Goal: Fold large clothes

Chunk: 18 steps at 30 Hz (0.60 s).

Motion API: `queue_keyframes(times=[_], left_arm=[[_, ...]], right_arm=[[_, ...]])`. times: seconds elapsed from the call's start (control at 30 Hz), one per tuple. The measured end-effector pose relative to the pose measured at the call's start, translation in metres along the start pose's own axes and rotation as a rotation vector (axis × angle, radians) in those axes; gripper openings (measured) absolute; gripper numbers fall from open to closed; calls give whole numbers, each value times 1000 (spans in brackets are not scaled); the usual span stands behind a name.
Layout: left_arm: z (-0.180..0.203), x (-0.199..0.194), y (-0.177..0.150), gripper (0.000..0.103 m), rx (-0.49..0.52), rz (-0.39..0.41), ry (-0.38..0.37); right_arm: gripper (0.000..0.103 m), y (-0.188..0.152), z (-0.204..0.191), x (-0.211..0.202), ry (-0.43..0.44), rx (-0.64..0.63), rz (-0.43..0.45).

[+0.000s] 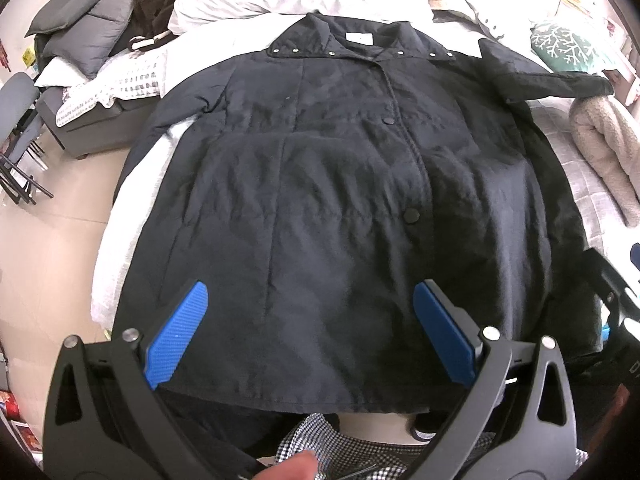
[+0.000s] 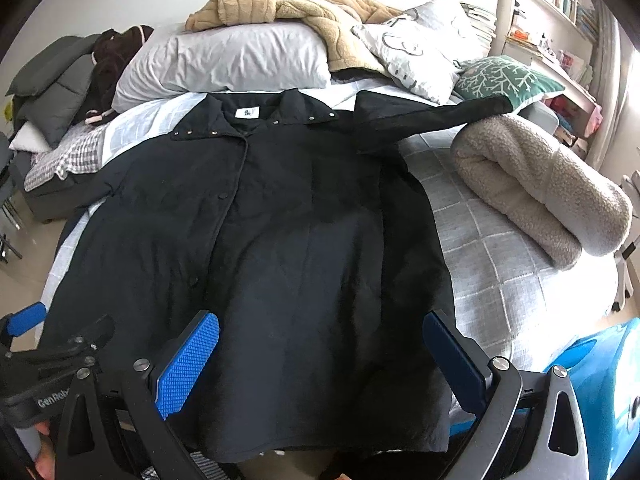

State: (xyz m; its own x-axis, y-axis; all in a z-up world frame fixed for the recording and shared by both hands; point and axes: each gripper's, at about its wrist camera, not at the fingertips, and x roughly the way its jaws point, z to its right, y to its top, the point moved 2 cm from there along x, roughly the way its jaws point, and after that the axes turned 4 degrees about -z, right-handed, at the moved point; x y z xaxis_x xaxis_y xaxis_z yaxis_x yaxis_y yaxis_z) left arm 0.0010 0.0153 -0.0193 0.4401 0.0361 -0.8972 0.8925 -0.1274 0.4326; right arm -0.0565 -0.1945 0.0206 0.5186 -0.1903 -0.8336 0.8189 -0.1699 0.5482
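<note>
Both tools, the left tool (image 1: 310, 330) and right tool (image 2: 320, 360), are hovering with fingers spread wide, gripping nothing, over the hem of a black coat (image 2: 280, 248) lying flat, collar toward the pillows (image 2: 224, 60), on the bed (image 2: 500, 272).

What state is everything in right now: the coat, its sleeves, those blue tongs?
Black coat: spread flat on the bed, front up, unfolded, placket closed.
Right sleeve: stretched out sideways toward the green cushion.
Left sleeve: lying along the coat's side.
Left tongs: open, holding nothing.
Right tongs: open, holding nothing.
</note>
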Motion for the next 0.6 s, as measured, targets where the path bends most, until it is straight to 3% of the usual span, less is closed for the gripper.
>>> queue_keyframes(times=[0.17, 0.27, 0.37, 0.43, 0.6], left_arm=[[-13, 1, -1, 102, -9, 33, 16], [-24, -3, 5, 102, 52, 64, -120], [-43, -6, 14, 102, 103, 73, -133], [-63, -6, 20, 102, 127, 59, -161], [-127, 12, 28, 102, 51, -22, -193]], right_arm=[[103, -2, 1, 3, -1, -26, -7], [103, -1, 5, 4, 44, -43, -10], [103, 3, 17, 1, 42, -79, 4], [103, 8, 33, -1, 38, -74, 7], [103, 12, 84, 10, 101, 8, -82]])
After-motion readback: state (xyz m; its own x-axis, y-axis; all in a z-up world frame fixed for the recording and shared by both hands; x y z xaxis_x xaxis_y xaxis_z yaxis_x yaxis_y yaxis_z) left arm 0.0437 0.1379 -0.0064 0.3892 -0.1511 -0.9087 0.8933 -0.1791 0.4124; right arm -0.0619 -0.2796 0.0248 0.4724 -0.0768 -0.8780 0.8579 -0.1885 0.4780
